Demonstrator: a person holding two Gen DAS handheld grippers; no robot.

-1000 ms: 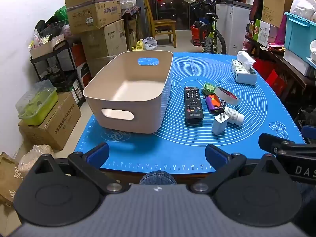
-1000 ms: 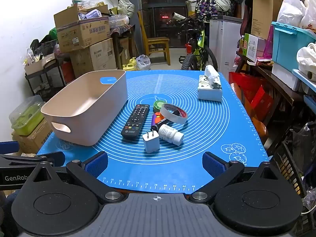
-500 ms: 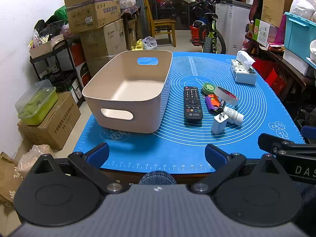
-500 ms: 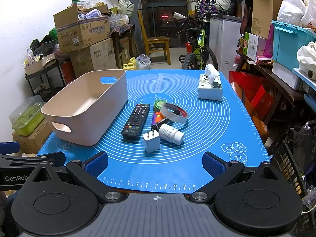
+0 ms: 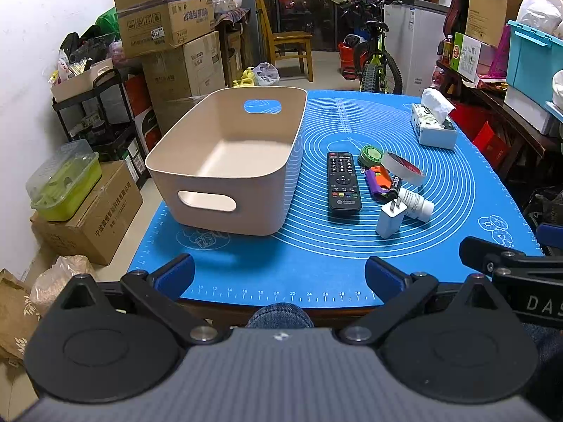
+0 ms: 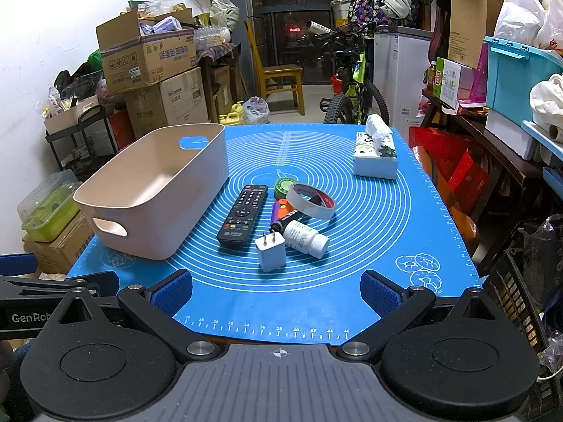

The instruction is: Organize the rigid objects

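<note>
Both claws spread, empty: left gripper (image 5: 279, 274), right gripper (image 6: 277, 290). White charger plug (image 6: 270, 251) at 12 o'clock, near the beige bin (image 6: 155, 190). Light, stiff, slick; probably best pinched across its flat sides.

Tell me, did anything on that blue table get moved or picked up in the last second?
Nothing visibly changed. Both the left gripper and the right gripper stay open and empty at the near edge of the mat; the bin, remote and the other small items lie where they were.
</note>
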